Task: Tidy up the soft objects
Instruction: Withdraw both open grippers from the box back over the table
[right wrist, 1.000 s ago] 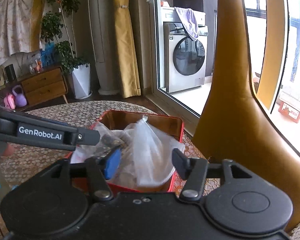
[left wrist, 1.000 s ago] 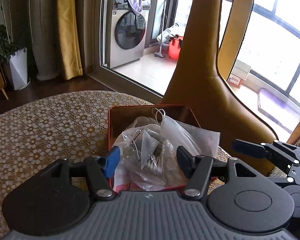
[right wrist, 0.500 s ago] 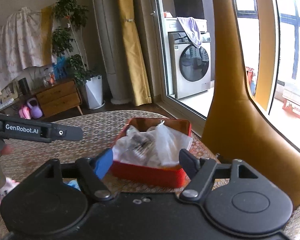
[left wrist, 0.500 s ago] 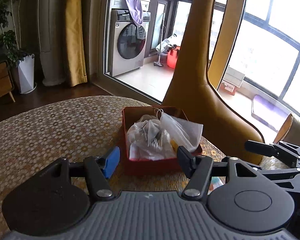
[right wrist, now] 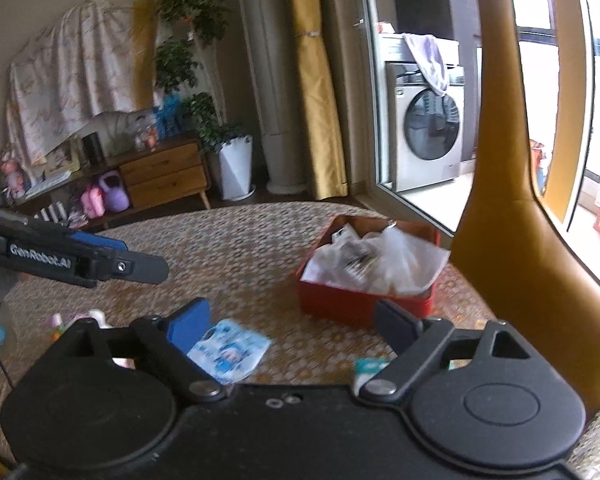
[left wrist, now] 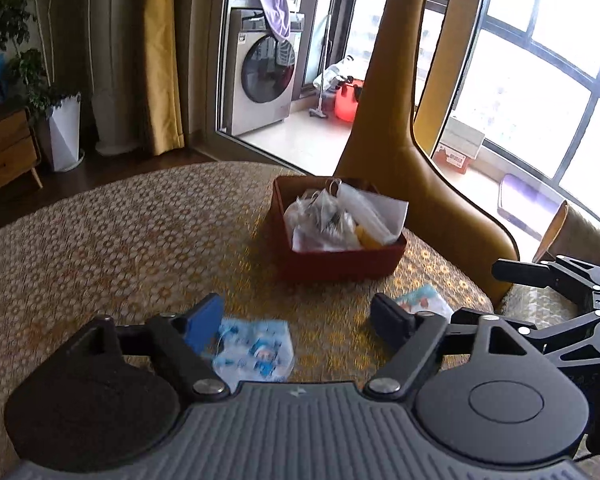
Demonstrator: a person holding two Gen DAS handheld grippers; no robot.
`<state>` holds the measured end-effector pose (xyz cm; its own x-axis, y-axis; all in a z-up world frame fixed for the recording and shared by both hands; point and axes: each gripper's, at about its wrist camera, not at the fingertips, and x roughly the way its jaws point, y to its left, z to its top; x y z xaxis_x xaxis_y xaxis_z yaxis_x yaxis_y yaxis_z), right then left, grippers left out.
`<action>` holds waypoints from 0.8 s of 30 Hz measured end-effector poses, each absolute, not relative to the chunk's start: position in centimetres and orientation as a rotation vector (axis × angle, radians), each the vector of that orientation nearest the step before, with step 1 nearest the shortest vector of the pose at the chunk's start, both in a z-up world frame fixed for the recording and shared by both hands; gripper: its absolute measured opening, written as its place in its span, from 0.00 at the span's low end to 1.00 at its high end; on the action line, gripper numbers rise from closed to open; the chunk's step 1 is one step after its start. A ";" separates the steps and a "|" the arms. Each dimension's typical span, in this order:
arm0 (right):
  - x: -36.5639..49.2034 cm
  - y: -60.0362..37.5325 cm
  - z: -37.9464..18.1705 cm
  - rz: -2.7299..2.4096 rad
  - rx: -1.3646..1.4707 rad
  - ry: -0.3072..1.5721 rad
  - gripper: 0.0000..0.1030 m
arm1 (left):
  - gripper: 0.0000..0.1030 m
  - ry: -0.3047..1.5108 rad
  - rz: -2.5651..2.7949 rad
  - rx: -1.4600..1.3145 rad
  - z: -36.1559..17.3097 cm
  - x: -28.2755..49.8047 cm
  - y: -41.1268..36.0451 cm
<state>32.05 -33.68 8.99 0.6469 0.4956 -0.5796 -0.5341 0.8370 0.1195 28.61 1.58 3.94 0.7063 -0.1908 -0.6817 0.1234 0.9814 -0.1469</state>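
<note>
A red box (left wrist: 340, 262) (right wrist: 340, 300) stuffed with clear plastic bags (left wrist: 336, 218) (right wrist: 376, 258) stands on the round patterned table near the tan chair. My left gripper (left wrist: 298, 318) is open and empty, held back from the box above a blue-and-white packet (left wrist: 256, 350). My right gripper (right wrist: 290, 320) is open and empty; the same packet (right wrist: 230, 350) lies near its left finger. A second small packet (left wrist: 420, 300) (right wrist: 370, 366) lies by the right fingers. The left gripper's finger (right wrist: 100, 262) shows at the left of the right wrist view.
The table (left wrist: 120, 240) has a woven gold cloth. A tan chair back (left wrist: 404, 160) (right wrist: 500, 200) rises just behind the box. Small toys (right wrist: 80, 318) lie at the table's left edge. A washing machine and a plant stand far behind.
Both grippers have pulled back and up from the red box, leaving the bags in it. The packets on the table have come into view.
</note>
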 end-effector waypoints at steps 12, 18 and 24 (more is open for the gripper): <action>29.8 -30.5 7.5 0.664 -0.089 0.711 0.94 | 0.91 0.841 -0.152 -0.182 2.5 27.9 8.0; 29.7 -28.8 5.9 0.695 -0.115 0.750 0.94 | 1.00 0.898 -0.126 -0.208 0.7 29.5 9.6; 30.4 -26.9 3.6 0.719 -0.160 0.798 0.94 | 1.00 1.003 -0.067 -0.199 -1.8 31.9 9.7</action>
<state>30.40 -26.88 3.61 0.4778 0.5279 -0.7022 -0.6437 0.7543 0.1291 31.94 9.66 -1.80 0.5377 -0.1470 -0.8302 -0.0357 0.9798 -0.1966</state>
